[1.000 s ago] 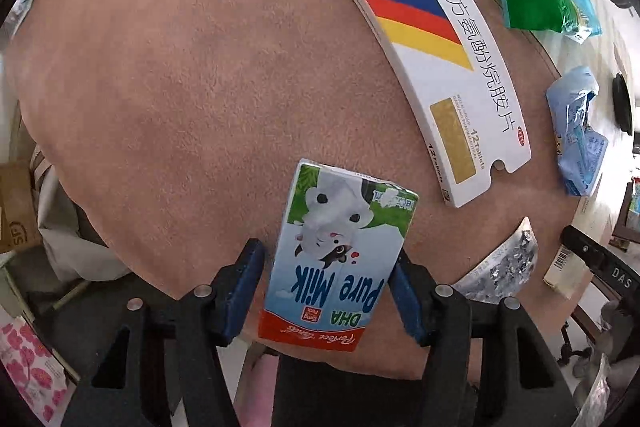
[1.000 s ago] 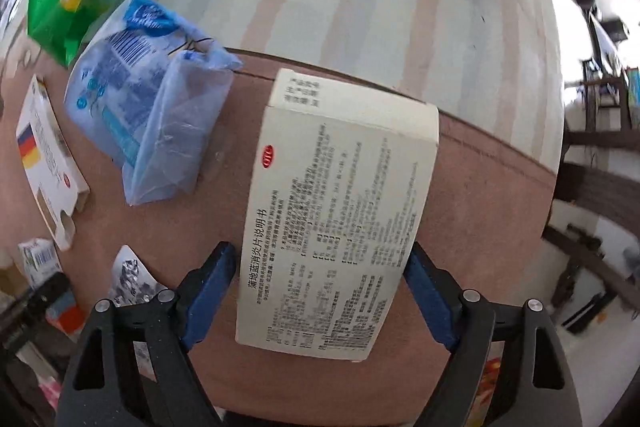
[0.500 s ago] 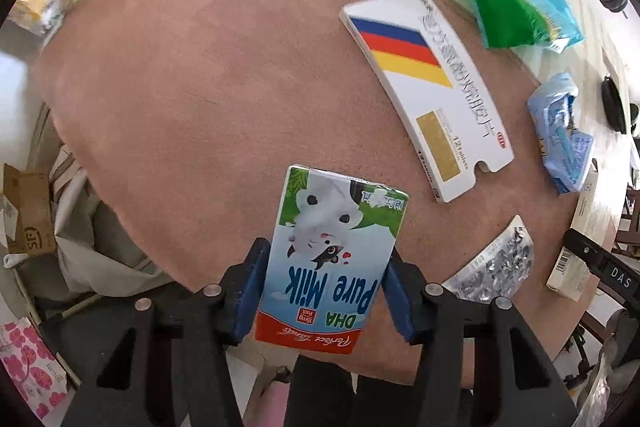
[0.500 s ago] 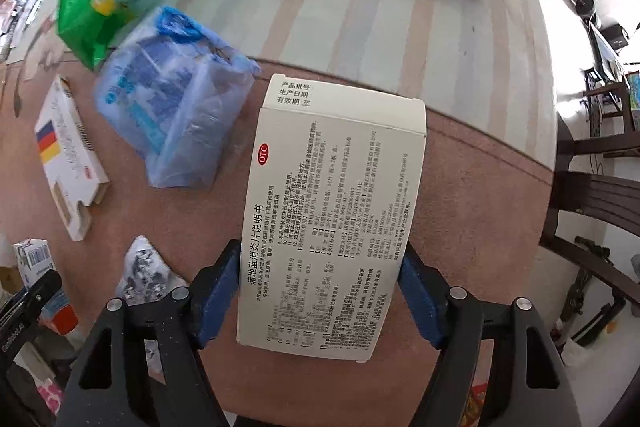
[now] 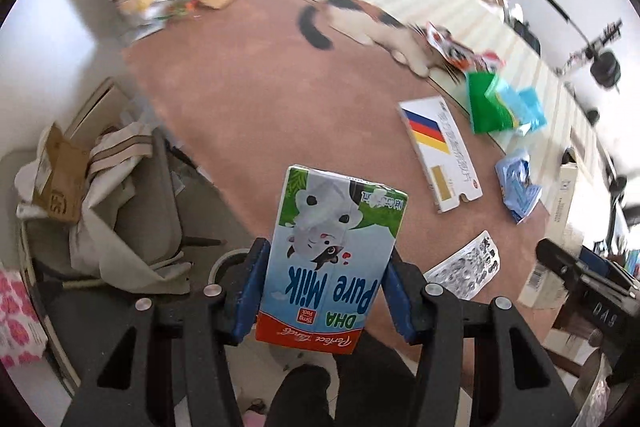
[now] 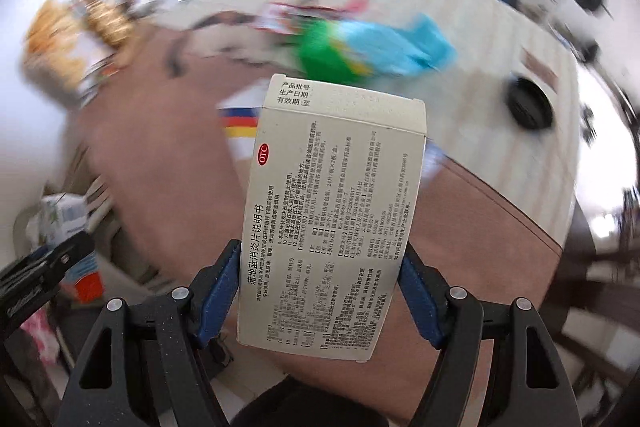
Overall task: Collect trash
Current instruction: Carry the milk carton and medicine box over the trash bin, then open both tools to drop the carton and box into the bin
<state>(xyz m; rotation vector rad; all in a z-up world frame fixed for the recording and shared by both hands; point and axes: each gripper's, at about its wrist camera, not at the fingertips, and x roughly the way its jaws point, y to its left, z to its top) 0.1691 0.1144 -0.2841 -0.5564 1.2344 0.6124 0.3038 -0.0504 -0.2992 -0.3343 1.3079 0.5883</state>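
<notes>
My left gripper [image 5: 326, 287] is shut on a blue and white milk carton [image 5: 332, 255] and holds it in the air above the near edge of the brown table [image 5: 248, 99]. My right gripper [image 6: 320, 291] is shut on a white medicine box [image 6: 332, 211] with black print, also lifted off the table. On the table lie a white striped medicine box [image 5: 440, 151], a green and blue wrapper [image 5: 500, 103], a crumpled blue bag [image 5: 518, 187] and a silver blister pack [image 5: 468, 267]. The right wrist view is blurred.
A chair with beige cloth and cardboard [image 5: 104, 187] stands left of the table. A round rim of a bin [image 5: 232, 263] shows below the left gripper. A toy cat [image 5: 360, 23] lies at the far side. A black lid [image 6: 528, 107] sits on the striped cloth.
Both grippers have lifted and pulled back from the table with their boxes still held. The table now looks smaller and farther, and the floor area to the left has come into view.
</notes>
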